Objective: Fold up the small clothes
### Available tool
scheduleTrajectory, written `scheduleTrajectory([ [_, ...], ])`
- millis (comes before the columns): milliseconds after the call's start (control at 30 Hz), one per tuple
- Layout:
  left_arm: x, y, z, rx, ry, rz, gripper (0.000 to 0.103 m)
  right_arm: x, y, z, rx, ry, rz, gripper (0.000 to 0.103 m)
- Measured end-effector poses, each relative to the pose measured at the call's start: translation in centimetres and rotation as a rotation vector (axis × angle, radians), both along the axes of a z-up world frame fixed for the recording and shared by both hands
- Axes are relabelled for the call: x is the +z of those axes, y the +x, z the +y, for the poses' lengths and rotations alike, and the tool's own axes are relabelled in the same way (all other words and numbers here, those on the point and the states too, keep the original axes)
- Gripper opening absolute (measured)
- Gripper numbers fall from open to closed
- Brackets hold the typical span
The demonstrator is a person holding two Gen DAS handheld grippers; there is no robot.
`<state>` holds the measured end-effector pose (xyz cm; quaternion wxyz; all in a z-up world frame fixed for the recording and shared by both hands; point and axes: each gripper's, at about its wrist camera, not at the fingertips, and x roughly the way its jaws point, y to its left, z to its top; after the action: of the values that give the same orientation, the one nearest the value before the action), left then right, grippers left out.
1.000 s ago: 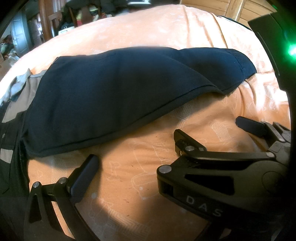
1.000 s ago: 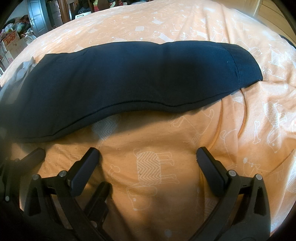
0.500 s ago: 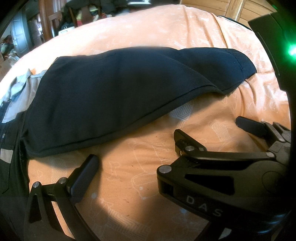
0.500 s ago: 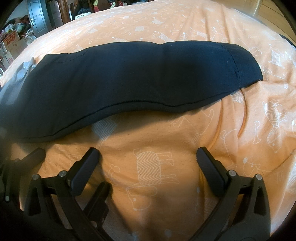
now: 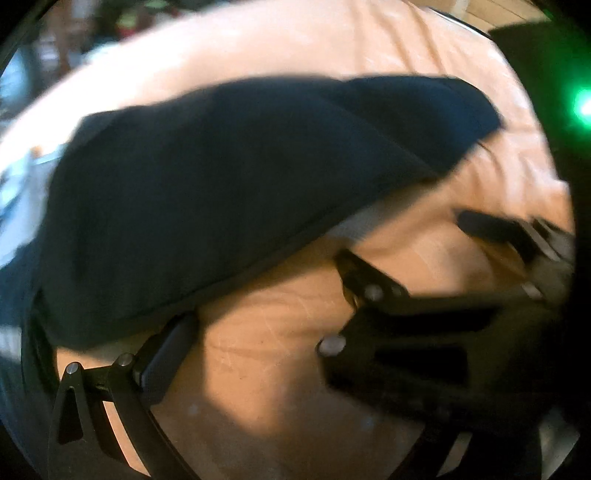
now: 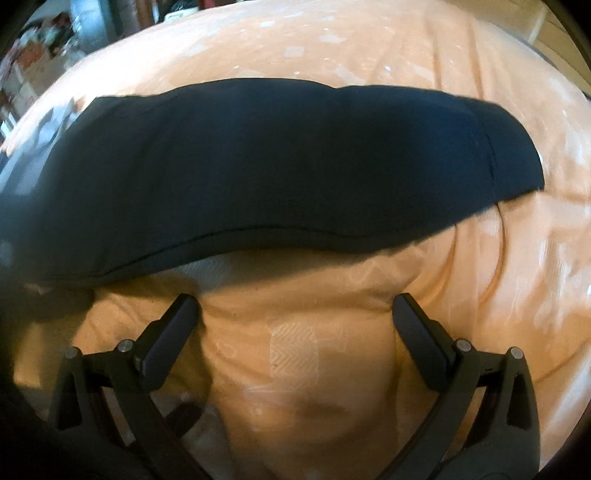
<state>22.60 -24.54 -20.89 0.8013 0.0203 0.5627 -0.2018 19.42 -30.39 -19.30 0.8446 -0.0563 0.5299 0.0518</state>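
Observation:
A navy folded garment (image 5: 221, 177) lies as a long band across an orange printed bedsheet (image 5: 266, 376). In the right wrist view the same garment (image 6: 277, 166) stretches from left to right just beyond the fingers. My left gripper (image 5: 291, 332) is open; its left fingertip (image 5: 173, 339) touches the garment's near edge, and its right finger is hidden behind my right gripper (image 5: 417, 243). My right gripper (image 6: 295, 325) stands open over the bare bedsheet (image 6: 517, 295), a little short of the garment's hem, with nothing between its fingers. The left wrist view is blurred.
Another grey and dark piece of clothing (image 5: 14, 184) lies at the far left, partly under the navy garment. Room clutter (image 6: 29, 74) sits beyond the bed at the back left. Wooden boards (image 5: 491, 7) show at the top right.
Both grippers have moved forward towards the navy garment; its near edge now sits closer to the fingers, and the left fingertip reaches it. Both stay open. The views are motion-blurred.

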Motion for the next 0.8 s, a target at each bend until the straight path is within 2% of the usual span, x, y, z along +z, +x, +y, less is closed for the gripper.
scheduleTrajectory([
  [33,0.5,0.0,0.9,-0.052,-0.043,0.037,0.103,0.4,0.0,0.1,0.016,-0.006,0.0,0.103],
  [100,2.1,-0.7,4.0,-0.08,-0.113,0.068,0.103,1.9,-0.4,0.2,0.019,0.03,-0.052,0.103],
  [133,3.4,-1.2,5.8,-0.077,-0.143,0.053,0.103,3.1,-0.7,0.2,0.016,0.062,-0.097,0.103],
  [267,9.3,-4.3,13.8,-0.04,-0.249,-0.05,0.103,10.7,-4.8,1.7,-0.01,0.171,-0.414,0.103],
  [367,13.6,-8.0,19.6,-0.05,-0.285,-0.149,0.103,16.0,-9.3,5.4,0.067,0.177,-0.571,0.103],
  [433,15.2,-10.1,22.1,-0.063,-0.297,-0.173,0.103,18.6,-12.0,7.7,0.139,0.186,-0.624,0.103],
  [500,16.2,-12.3,24.5,-0.074,-0.303,-0.179,0.103,20.3,-15.4,10.1,0.224,0.203,-0.657,0.103],
  [600,16.3,-15.4,28.6,-0.04,-0.296,-0.182,0.103,20.5,-19.5,12.2,0.293,0.27,-0.645,0.103],
  [700,14.4,-18.3,32.1,0.002,-0.298,-0.133,0.103,18.3,-22.3,13.7,0.285,0.337,-0.6,0.103],
  [800,11.9,-21.1,34.8,0.032,-0.3,-0.062,0.103,14.1,-24.7,15.3,0.269,0.391,-0.463,0.103],
])
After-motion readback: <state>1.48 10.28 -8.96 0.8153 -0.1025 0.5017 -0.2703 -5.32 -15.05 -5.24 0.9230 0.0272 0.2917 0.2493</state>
